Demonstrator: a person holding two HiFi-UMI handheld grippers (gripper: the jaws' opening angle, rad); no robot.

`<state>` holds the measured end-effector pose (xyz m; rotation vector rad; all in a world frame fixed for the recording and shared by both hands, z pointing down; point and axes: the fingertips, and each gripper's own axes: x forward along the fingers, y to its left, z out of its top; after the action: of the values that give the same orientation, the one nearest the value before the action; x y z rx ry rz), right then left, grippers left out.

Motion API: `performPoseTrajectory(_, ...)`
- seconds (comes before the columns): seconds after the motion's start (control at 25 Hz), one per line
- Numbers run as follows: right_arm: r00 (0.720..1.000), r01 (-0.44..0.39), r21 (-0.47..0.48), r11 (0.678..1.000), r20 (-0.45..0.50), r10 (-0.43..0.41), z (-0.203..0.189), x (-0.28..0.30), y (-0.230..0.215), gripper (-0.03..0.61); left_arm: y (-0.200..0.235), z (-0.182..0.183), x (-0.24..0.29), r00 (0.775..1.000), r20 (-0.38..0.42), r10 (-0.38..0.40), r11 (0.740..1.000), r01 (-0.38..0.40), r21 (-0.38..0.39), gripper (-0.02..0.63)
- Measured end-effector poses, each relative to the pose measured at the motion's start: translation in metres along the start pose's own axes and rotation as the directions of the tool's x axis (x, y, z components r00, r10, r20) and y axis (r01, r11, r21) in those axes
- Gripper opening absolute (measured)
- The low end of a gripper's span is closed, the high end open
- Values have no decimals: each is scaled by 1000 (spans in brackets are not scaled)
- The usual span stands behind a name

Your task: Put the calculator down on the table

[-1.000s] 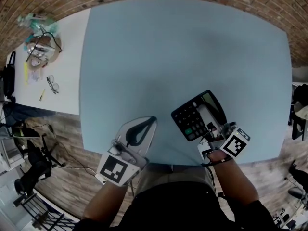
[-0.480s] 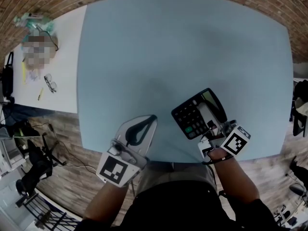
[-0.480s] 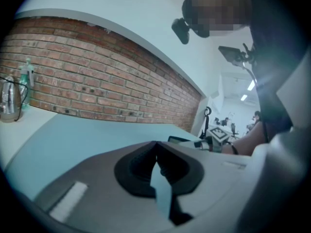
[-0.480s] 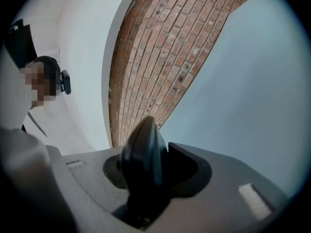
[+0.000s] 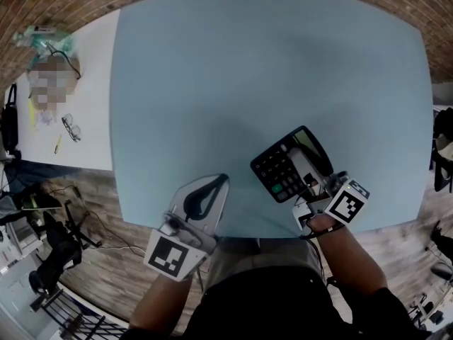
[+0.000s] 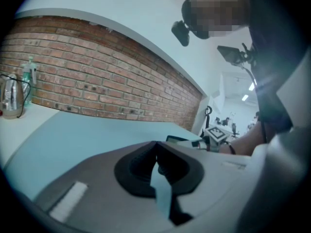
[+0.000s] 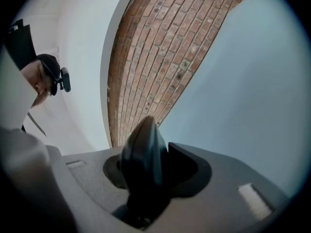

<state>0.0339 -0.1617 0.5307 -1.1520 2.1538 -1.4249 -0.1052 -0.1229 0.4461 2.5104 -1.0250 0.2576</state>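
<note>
A black calculator (image 5: 282, 170) with a small grey screen is held over the light blue table (image 5: 269, 69), near its front edge on the right. My right gripper (image 5: 303, 163) is shut on it, one jaw lying across its keys. In the right gripper view the calculator (image 7: 142, 155) shows edge-on as a dark rounded slab between the jaws. Whether it touches the table I cannot tell. My left gripper (image 5: 221, 181) hovers at the front edge to the left of the calculator. Its jaws meet at the tips and hold nothing (image 6: 155, 144).
A white side table (image 5: 71, 91) at the left carries glasses (image 5: 69, 127), a pencil and a bottle. A kettle (image 6: 11, 99) stands there too. A brick wall (image 6: 107, 89) runs behind the tables. Black stands (image 5: 53, 243) sit on the wooden floor, lower left.
</note>
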Motion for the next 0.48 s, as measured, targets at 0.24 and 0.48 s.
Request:
performPoseTrajectory(0.24, 1000, 3, -3, 1000, -6, -3, -2, -1, -3, 137, -4, -8, -2, 1000, -15, -3, 1000, 3, -8, -15)
performPoseTrajectory(0.48, 1000, 12, 4, 1000, -3, -12, -4, 0, -10, 137, -3, -14, -2, 1000, -23, -8, 1000, 7, -11, -15)
